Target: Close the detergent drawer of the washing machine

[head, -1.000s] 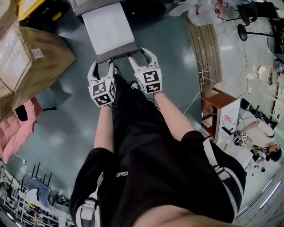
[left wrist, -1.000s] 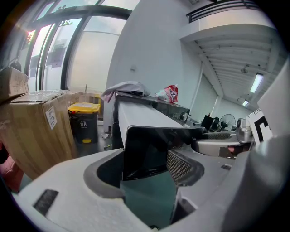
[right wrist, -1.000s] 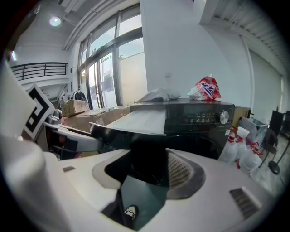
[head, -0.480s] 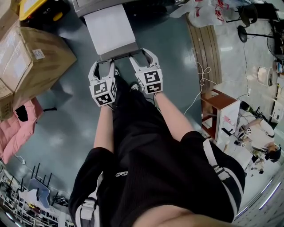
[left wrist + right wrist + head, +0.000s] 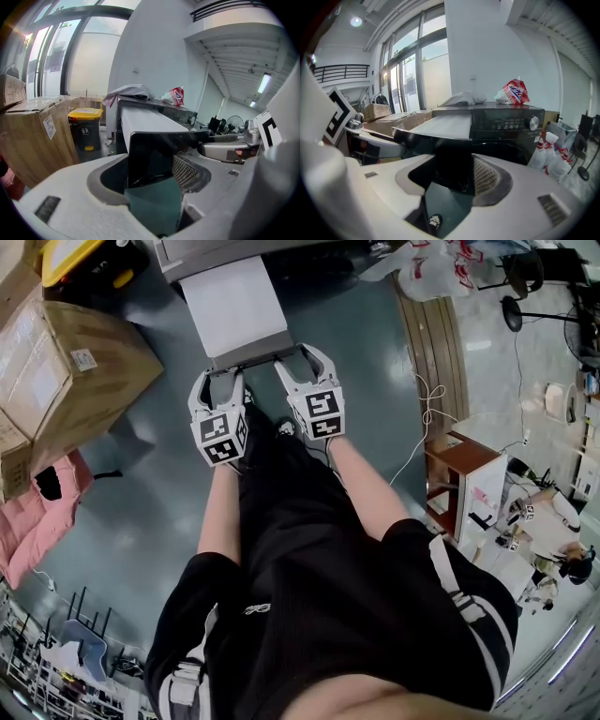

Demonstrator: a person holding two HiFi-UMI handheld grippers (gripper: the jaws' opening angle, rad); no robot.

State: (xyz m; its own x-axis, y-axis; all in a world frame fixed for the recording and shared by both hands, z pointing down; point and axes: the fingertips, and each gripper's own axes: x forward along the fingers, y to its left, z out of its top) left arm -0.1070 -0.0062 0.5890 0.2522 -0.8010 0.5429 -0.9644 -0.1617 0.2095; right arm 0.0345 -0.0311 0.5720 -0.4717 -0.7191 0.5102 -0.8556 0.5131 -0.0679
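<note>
While the white, dark-fronted detergent drawer (image 5: 234, 307) stands pulled out of the black washing machine (image 5: 508, 123), the left hand-held gripper (image 5: 222, 374) and right hand-held gripper (image 5: 302, 355) sit at its front panel. Both gape wide, clamping nothing.

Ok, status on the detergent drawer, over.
Left tongs and right tongs open, tips at the drawer front. Drawer pulled out of the washing machine, not yet closed. Nothing seen blocking it.

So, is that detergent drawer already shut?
No, the detergent drawer juts far out from the front of the washing machine.
</note>
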